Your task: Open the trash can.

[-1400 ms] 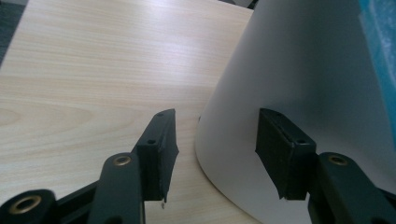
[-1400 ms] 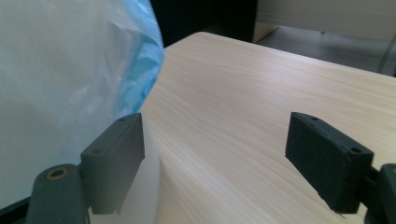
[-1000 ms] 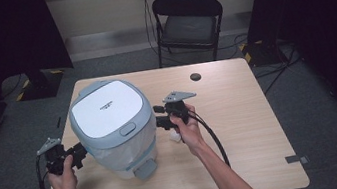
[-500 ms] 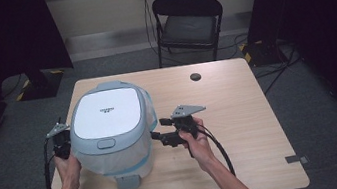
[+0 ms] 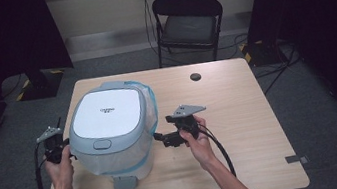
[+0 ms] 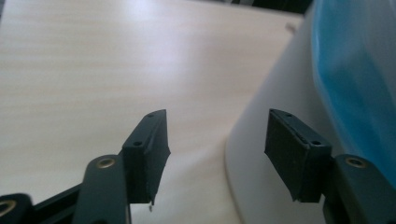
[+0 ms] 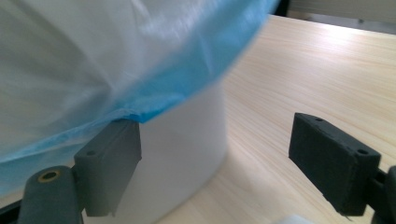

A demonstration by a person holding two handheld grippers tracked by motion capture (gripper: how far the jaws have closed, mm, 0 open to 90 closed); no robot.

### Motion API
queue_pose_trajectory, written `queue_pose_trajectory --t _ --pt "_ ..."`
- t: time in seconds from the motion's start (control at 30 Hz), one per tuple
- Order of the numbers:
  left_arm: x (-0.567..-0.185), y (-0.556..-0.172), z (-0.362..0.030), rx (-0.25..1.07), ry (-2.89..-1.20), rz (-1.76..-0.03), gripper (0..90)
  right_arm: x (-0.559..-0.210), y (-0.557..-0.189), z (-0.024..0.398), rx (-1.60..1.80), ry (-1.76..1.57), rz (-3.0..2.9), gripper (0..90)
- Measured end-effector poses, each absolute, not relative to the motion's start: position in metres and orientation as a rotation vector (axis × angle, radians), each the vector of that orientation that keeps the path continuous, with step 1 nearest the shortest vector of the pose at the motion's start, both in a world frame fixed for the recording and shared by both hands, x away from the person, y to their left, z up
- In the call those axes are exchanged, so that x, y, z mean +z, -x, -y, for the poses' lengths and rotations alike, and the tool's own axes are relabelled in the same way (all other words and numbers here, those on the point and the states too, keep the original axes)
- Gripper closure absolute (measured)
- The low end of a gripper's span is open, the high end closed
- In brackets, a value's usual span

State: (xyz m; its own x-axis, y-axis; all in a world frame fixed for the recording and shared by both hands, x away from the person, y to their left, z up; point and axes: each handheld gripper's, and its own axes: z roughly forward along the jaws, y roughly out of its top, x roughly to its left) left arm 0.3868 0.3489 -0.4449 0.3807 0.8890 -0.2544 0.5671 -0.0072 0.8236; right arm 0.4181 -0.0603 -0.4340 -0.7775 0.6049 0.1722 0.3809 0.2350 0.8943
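Lidded bin (image 5: 111, 128) upright at table's (image 5: 240, 114) near-left, blue liner (image 5: 151, 108) already fitted — both grippers flank bin: left gripper (image 6: 217, 154) spread against wall, right gripper (image 7: 215, 168) spread, nothing gripped — lid closed, remaining step unclear

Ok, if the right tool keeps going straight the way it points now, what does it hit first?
Most likely the pedal bin. The right tool points left at its side, jaws open. In the right gripper view the white wall and the blue bag overhang sit just ahead; whether one jaw already touches is unclear.
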Motion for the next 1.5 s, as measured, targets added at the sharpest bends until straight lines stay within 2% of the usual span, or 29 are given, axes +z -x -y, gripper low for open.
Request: queue_pose_trajectory --t 0.27,0.4,0.5,0.7,0.87,1.0,1.3,1.33,1.4,1.43,1.5 --pt "-0.455 -0.344 -0.353 0.393 -1.674 -1.254 36.9 -0.437 -0.423 0.062 1.546 -1.016 -2.206 17.7" --pt "-0.457 -0.33 -0.352 0.402 -1.729 -1.227 36.2 -0.437 -0.429 0.053 1.579 -1.032 -2.201 17.6" --pt "-0.46 -0.317 -0.351 0.385 -1.721 -1.217 35.6 -0.434 -0.433 0.047 1.584 -1.052 -2.165 21.5" --pt "-0.461 -0.297 -0.338 0.334 -1.729 -1.197 33.8 -0.437 -0.447 0.045 1.594 -1.096 -2.148 19.9" --pt "-0.453 -0.276 -0.329 0.334 -1.749 -1.126 36.1 -0.442 -0.451 0.05 1.522 -1.092 -2.175 18.4" --pt "-0.455 -0.267 -0.322 0.299 -1.781 -1.077 40.4 -0.445 -0.451 0.063 1.511 -1.144 -2.17 18.4" --pt "-0.471 -0.261 -0.285 0.243 -1.85 -0.944 72.1 -0.453 -0.449 0.096 1.444 -1.202 -2.197 18.3" --pt "-0.473 -0.263 -0.281 0.247 -1.855 -0.935 72.1 -0.455 -0.448 0.098 1.44 -1.205 -2.215 18.0" --pt "-0.477 -0.265 -0.276 0.247 -1.858 -0.939 79.3 -0.46 -0.447 0.102 1.436 -1.2 -2.235 17.5" --pt "-0.479 -0.265 -0.272 0.299 -1.882 -0.948 79.4 -0.464 -0.447 0.104 1.415 -1.206 -2.232 18.0" --pt "-0.48 -0.268 -0.273 0.269 -1.857 -0.953 80.6 -0.468 -0.447 0.107 1.398 -1.224 -2.235 18.0"
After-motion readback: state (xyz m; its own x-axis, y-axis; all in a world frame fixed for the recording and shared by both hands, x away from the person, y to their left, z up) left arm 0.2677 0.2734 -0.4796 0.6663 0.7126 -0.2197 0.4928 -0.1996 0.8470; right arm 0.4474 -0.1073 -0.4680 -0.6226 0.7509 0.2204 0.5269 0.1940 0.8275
